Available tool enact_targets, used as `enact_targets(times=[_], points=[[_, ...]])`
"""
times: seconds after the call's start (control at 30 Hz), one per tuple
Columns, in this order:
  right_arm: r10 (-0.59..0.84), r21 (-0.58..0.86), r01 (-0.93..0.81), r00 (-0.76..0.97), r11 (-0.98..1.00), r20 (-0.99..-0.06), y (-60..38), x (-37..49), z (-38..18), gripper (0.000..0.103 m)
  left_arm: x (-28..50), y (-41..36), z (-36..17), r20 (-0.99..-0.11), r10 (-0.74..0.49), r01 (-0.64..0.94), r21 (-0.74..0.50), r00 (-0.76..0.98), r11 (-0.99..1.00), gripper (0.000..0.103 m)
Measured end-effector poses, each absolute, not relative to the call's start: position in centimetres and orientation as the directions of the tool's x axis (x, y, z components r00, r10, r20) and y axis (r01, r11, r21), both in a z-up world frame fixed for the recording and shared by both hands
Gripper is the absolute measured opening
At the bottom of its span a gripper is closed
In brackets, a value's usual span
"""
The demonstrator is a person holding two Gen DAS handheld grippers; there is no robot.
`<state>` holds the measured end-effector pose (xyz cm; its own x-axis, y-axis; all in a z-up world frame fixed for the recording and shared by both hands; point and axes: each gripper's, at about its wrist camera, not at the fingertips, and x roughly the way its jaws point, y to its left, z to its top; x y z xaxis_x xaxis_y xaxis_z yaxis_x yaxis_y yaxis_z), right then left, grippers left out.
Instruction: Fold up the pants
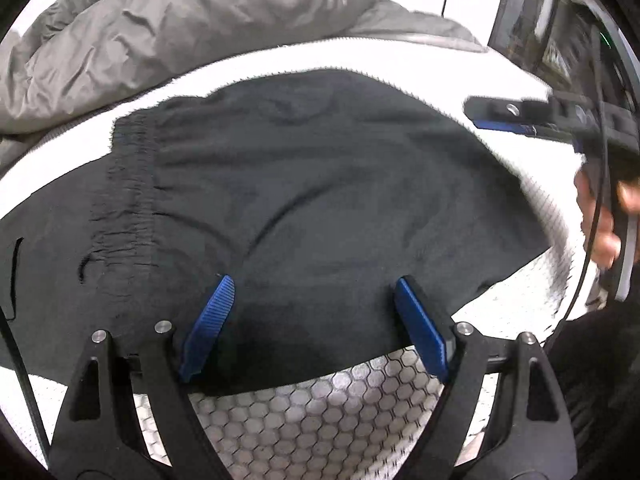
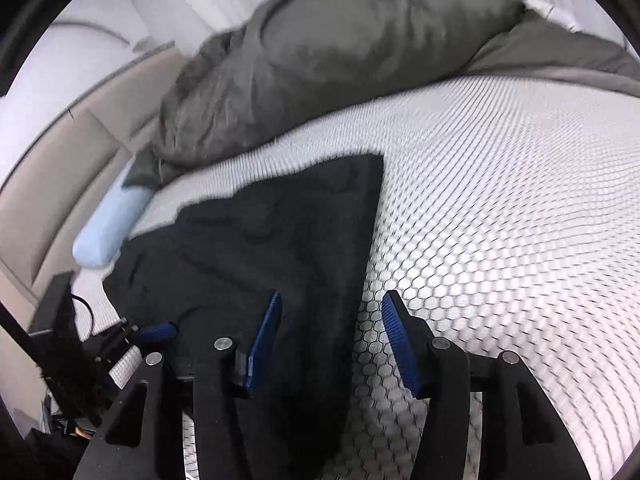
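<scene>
The black pants [image 1: 304, 196] lie folded over on a white honeycomb-mesh mattress [image 1: 320, 420], with the gathered elastic waistband [image 1: 128, 200] at the left. My left gripper [image 1: 316, 292] is open, its blue pads just above the pants' near edge. In the right wrist view the pants [image 2: 264, 248] lie at the left with a straight edge on the right. My right gripper [image 2: 332, 312] is open over that edge, with its left finger over cloth and its right finger over bare mattress [image 2: 500, 220]. The right gripper also shows at the right of the left wrist view [image 1: 492, 116], held by a hand.
A rumpled grey duvet [image 1: 168, 28] is piled along the far side of the mattress; it also shows in the right wrist view [image 2: 328, 56]. A pale blue pillow [image 2: 108, 232] lies at the left by a beige headboard [image 2: 60, 184]. The left gripper's fingers [image 2: 156, 332] show at lower left.
</scene>
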<state>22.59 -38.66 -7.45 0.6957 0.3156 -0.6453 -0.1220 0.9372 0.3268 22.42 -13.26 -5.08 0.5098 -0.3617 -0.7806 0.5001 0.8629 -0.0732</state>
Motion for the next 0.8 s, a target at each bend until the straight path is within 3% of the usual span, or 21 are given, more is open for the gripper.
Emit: enact_targets(times=[0.1, 0.2, 0.33, 0.43, 0.5, 0.63, 0.8], points=[[0.373, 0.324, -0.214, 0.718, 0.922, -0.587, -37.0, 20.6, -6.0, 0.056, 22.3, -10.8, -2.6, -0.707, -0.42, 0.473, -0.136, 0.569, 0.871, 0.082], [0.4, 0.257, -0.306, 0.715, 0.917, -0.574, -33.6, 19.4, -5.9, 0.056, 23.7, -9.0, -2.5, -0.705, -0.367, 0.4, -0.128, 0.607, 0.908, 0.082], [0.368, 0.214, -0.308, 0.629, 0.927, -0.685, -29.9, 20.6, -9.4, 0.056, 25.6, -8.7, -5.7, -0.777, -0.261, 0.358, -0.049, 0.573, 0.932, 0.082], [0.253, 0.07, -0.314, 0.59, 0.947, -0.767, -28.1, 21.2, -11.6, 0.056, 25.4, -8.4, -6.4, -0.777, -0.172, 0.354, 0.069, 0.606, 0.933, 0.082], [0.205, 0.002, -0.317, 0.609, 0.948, -0.766, -28.3, 20.7, -11.5, 0.062, 25.5, -6.9, -6.5, -0.784, -0.183, 0.33, 0.029, 0.593, 0.944, 0.086], [0.222, 0.049, -0.277, 0.638, 0.96, -0.737, -30.6, 19.4, -10.3, 0.079, 25.7, -3.5, -6.3, -0.796, -0.188, 0.245, -0.051, 0.575, 0.968, 0.089], [0.21, 0.061, -0.231, 0.708, 0.971, -0.675, -31.5, 18.5, -8.9, 0.08, 24.3, -3.6, -3.1, -0.722, -0.261, 0.26, -0.116, 0.641, 0.959, 0.088]])
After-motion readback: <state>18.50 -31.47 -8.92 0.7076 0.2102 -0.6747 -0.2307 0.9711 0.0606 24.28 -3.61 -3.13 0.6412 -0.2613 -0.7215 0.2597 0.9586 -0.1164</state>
